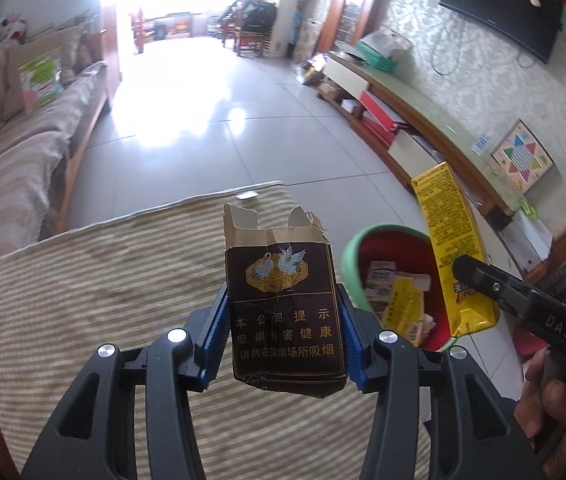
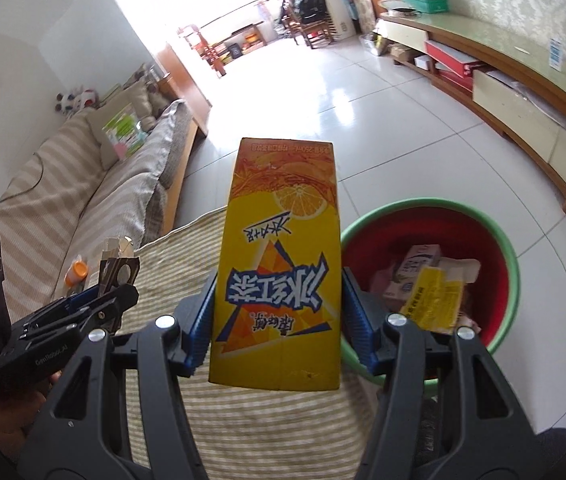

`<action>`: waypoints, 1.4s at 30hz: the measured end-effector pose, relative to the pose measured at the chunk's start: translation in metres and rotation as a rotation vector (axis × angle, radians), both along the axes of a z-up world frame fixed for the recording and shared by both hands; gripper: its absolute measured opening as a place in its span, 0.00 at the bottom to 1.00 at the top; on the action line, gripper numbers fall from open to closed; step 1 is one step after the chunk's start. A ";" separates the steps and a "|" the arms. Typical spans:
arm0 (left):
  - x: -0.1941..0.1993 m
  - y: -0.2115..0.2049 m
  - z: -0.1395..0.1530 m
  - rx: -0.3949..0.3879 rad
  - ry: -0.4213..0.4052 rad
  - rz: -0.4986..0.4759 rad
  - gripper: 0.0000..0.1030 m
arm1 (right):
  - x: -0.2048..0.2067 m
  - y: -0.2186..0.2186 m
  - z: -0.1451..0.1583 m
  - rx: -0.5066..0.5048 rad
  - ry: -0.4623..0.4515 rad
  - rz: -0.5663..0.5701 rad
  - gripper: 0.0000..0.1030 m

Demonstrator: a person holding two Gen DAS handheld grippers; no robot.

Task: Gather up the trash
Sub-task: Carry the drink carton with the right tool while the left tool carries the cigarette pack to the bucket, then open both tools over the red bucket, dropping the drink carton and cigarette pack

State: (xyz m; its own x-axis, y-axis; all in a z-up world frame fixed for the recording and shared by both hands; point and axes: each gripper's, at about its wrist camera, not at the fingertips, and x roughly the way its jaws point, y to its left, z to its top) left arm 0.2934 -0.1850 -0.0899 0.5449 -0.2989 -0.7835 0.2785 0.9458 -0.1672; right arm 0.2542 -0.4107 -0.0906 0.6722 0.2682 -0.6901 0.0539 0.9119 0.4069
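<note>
Both hands are loaded: the left gripper [image 1: 283, 344] has its fingers pinching a torn, dark cigarette pack [image 1: 283, 312] by its sides, and the right gripper [image 2: 279, 320] has its fingers clamped on a yellow drink carton [image 2: 279, 272], held upside down. They hang above the striped cloth [image 1: 103, 280] on the table. The bin [image 2: 507, 248], red inside with a green rim, stands on the tiled floor at about two o'clock from the carton in the right wrist view, already holding a few cartons and wrappers.

What I would worry about is the drop. The pack is crumpled and gripped low, so it could slip out over the cloth short of the bin. The carton is tall and could catch the near rim and tip onto the floor if let go too early. Both grippers are heading for one opening close together, so they could knock each other
</note>
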 end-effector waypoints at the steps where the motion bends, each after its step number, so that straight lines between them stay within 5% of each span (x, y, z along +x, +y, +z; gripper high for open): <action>1: 0.001 -0.011 0.000 -0.005 -0.002 -0.021 0.45 | -0.001 -0.010 -0.001 0.002 0.001 -0.015 0.54; 12: 0.003 -0.099 -0.007 -0.049 -0.012 -0.146 0.45 | -0.011 -0.093 -0.018 -0.022 0.027 -0.132 0.54; 16: 0.011 -0.120 -0.018 -0.123 0.020 -0.177 0.45 | -0.013 -0.113 -0.030 -0.007 0.044 -0.147 0.54; 34: 0.033 -0.162 -0.059 -0.167 0.140 -0.210 0.48 | -0.008 -0.136 -0.057 0.008 0.083 -0.164 0.54; 38: 0.037 -0.159 -0.058 -0.203 0.141 -0.188 0.74 | -0.006 -0.135 -0.058 0.004 0.086 -0.163 0.54; 42: 0.039 -0.150 -0.055 -0.213 0.133 -0.157 0.76 | -0.004 -0.134 -0.059 0.000 0.089 -0.157 0.54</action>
